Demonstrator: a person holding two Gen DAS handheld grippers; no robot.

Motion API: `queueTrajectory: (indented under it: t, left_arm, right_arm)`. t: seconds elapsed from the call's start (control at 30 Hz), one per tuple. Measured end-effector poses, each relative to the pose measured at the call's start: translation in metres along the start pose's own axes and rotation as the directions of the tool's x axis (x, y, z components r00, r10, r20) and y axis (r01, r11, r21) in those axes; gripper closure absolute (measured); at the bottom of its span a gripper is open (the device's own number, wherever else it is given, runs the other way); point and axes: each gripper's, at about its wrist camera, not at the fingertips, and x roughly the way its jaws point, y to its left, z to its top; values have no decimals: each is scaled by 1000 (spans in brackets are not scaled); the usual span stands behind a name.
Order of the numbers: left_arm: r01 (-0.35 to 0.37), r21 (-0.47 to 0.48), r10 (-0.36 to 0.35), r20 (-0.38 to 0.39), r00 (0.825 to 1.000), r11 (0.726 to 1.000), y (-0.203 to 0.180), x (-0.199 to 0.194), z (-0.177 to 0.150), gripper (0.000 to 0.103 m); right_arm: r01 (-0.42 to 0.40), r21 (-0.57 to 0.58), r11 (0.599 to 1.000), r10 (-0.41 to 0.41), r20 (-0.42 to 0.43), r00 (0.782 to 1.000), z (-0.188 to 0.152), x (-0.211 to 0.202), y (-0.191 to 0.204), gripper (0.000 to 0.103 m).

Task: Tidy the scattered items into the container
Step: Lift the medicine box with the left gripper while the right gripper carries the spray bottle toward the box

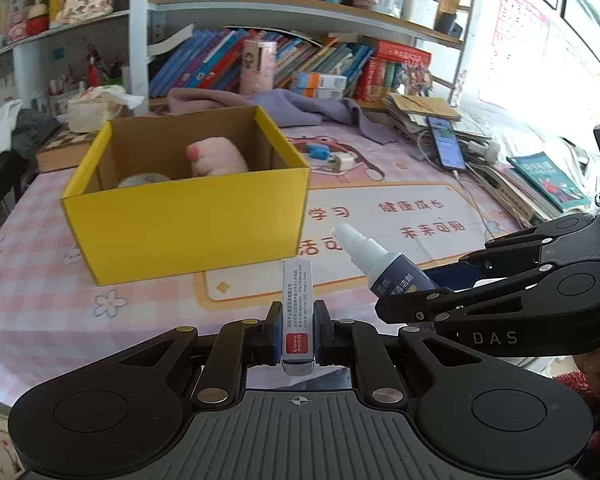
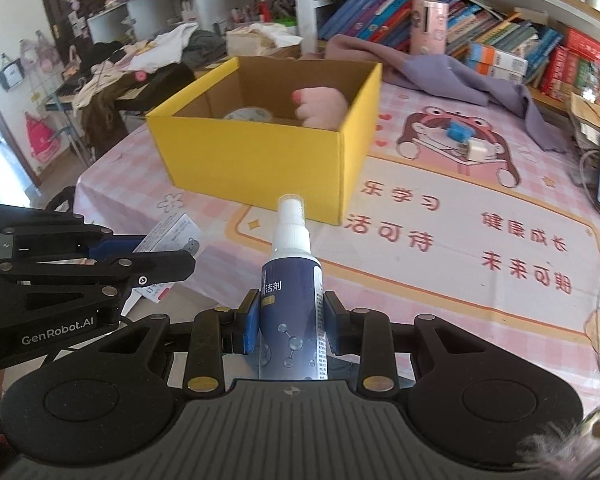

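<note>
My left gripper is shut on a small white carton with a red label, held above the table in front of the open yellow cardboard box. My right gripper is shut on a dark blue spray bottle with a white nozzle, also held in front of the yellow box. The bottle shows in the left wrist view too, and the carton in the right wrist view. Inside the box lie a pink plush toy and a roll of tape.
A blue item and a white charger plug lie on the pink cartoon mat beyond the box. A purple cloth, a phone on its cable and stacked books sit at the back and right. Bookshelves stand behind.
</note>
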Motion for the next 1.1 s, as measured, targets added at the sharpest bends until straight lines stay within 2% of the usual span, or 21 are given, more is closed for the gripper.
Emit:
queueTrajectory:
  t: [0.47, 0.7, 0.93, 1.1]
  left_arm:
    - [-77, -70, 78, 14, 997, 995, 28, -12, -3, 90]
    - [-88, -82, 88, 4, 996, 993, 33, -9, 1, 90]
    - [-93, -93, 98, 46, 994, 991, 41, -7, 17, 90]
    - [-104, -90, 113, 100, 989, 990, 47, -4, 42, 90]
  right_arm:
    - [-77, -87, 993, 76, -7, 997, 21, 18, 27, 73]
    - [-103, -95, 990, 101, -19, 995, 27, 26, 28, 73]
    - [-108, -125, 986, 112, 27, 993, 43, 27, 25, 73]
    - [-106, -126, 986, 118, 93, 989, 70, 25, 15, 73]
